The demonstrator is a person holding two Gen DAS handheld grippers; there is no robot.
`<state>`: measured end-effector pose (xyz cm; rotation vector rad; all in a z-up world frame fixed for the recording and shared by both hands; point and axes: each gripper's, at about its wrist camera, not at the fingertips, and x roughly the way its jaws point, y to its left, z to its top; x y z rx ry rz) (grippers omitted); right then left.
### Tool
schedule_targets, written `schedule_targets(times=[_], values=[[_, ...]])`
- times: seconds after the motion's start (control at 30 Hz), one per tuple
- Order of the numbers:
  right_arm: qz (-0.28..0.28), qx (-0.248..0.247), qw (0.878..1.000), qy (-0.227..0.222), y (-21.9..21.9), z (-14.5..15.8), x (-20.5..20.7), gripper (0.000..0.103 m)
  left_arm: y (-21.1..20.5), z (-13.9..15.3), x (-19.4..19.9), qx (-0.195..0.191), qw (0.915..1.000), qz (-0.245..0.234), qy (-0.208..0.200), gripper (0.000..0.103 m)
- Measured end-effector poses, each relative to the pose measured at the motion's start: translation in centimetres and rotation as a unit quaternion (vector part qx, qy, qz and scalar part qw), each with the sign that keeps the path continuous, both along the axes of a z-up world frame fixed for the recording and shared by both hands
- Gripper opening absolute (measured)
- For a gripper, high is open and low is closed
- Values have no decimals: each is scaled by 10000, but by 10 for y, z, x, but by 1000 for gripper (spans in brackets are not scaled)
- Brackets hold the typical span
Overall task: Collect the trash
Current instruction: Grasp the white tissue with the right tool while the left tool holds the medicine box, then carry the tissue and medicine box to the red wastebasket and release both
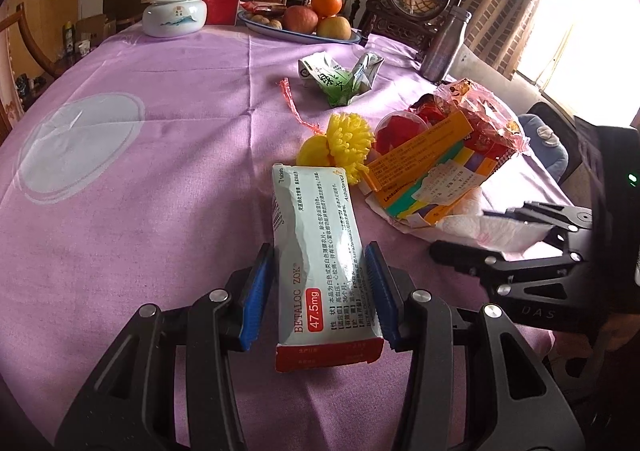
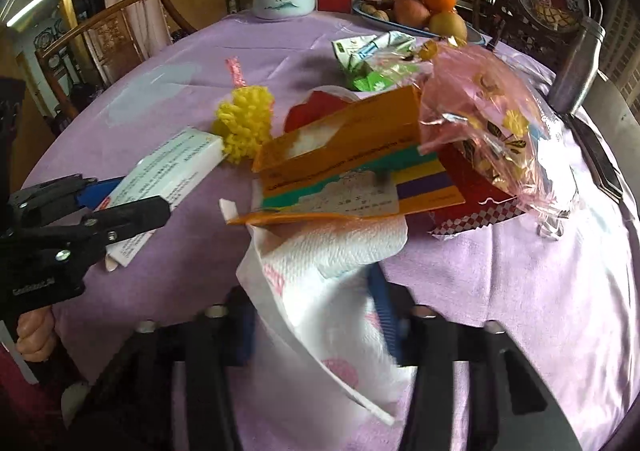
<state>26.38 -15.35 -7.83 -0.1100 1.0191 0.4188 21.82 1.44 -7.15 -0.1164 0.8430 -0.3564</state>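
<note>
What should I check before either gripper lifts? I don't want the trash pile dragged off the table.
1. Left gripper clamped on the white cardboard medicine box: ok.
2. Right gripper closed around the white paper towel: ok; firmness cannot tell.
3. Towel free of the orange striped carton: not ok, the carton lies on its far end.
4. Pink cellophane bag clear of the carton: not ok, touching.
5. Trash bin in view: not ok.
</note>
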Motion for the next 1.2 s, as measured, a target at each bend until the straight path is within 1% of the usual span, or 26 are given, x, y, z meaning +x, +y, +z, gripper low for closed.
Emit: schedule_targets(times=[0.03,0.1,0.17,0.23,0.37,0.5,0.57,0.63,0.73,0.83,0.97,1.1,1.2], values=[[-18,6,10000,14,0,1,-3,6,0,0,0,7,10000,5,-1,47],[-139,169,9998,-37,-5,5,-13,6,-1,1,-2,65,10000,15,-43,47],[-195,284,9991,-237,-7,10,-26,6,-2,2,-6,186,9997,44,-135,47],[-272,354,9978,-496,-16,17,-48,6,-2,7,-12,185,9995,15,-241,47],[-465,789,9924,-819,-41,30,-88,5,-4,22,-26,167,9988,-38,-458,47],[-755,1264,9809,-1274,-74,50,-130,6,-13,37,-40,80,9982,-171,-562,47],[-979,1365,9739,-1529,-91,58,-150,6,-22,45,-49,88,9975,-261,-652,47],[-1239,1470,9662,-1715,-109,61,-171,6,-33,51,-57,110,9965,-387,-728,47],[-1687,1634,9543,-1847,-142,59,-201,6,-56,60,-71,165,9944,-637,-822,47],[-2148,1585,9451,-1885,-178,47,-230,6,-87,66,-86,207,9912,-959,-888,47],[-2824,1436,9331,-1704,-226,20,-269,6,-140,65,-106,251,9835,-1559,-887,47],[-3624,1209,9148,-1314,-277,-23,-304,6,-204,53,-128,239,9708,-2258,-778,47],[-4106,1102,9009,-878,-311,-66,-326,6,-255,39,-143,235,9586,-2766,-636,47]])
